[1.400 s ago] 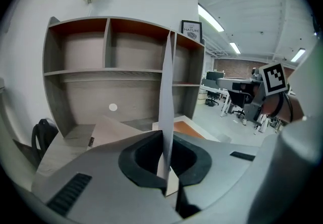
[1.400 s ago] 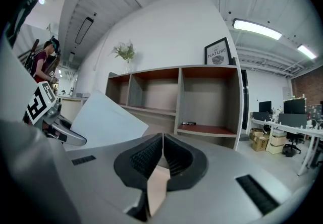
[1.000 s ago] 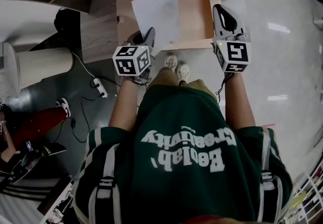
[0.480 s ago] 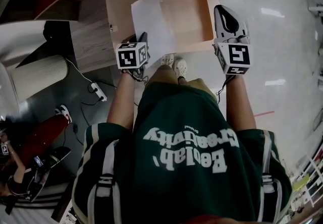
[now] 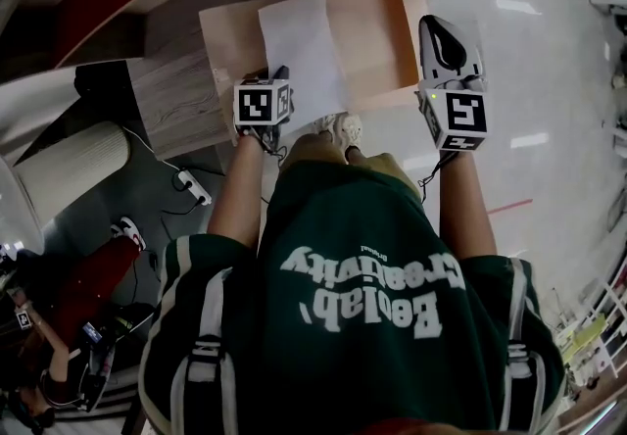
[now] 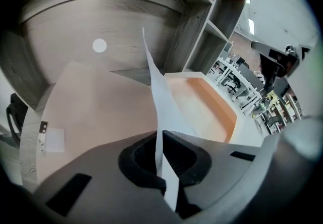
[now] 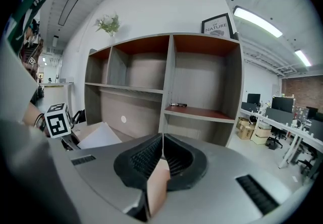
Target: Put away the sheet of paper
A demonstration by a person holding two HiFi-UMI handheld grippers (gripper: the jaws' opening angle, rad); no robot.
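In the head view a white sheet of paper (image 5: 299,51) hangs over the left half of an open peach and orange folder (image 5: 377,36). My left gripper (image 5: 280,76) is shut on the sheet's near edge. In the left gripper view the sheet (image 6: 154,87) rises edge-on from the closed left gripper (image 6: 160,143), above the folder (image 6: 101,112). My right gripper (image 5: 441,26) sits at the folder's right edge. The right gripper (image 7: 162,150) is shut with a peach strip pinched in it, apparently the folder's edge. The sheet (image 7: 98,136) shows low at left there.
A grey wooden shelf unit (image 7: 169,76) with open compartments stands straight ahead, and its low ledge (image 5: 176,100) lies under the folder. A pale ribbed cylinder (image 5: 69,164) and a cable with a plug (image 5: 191,190) are on the floor at left. A black bag (image 6: 12,117) sits beside the shelf.
The shelf has come closer. My left gripper has tipped downward, and the sheet has swung from upright before the shelf to over the folder's left half. The right gripper has stayed shut.
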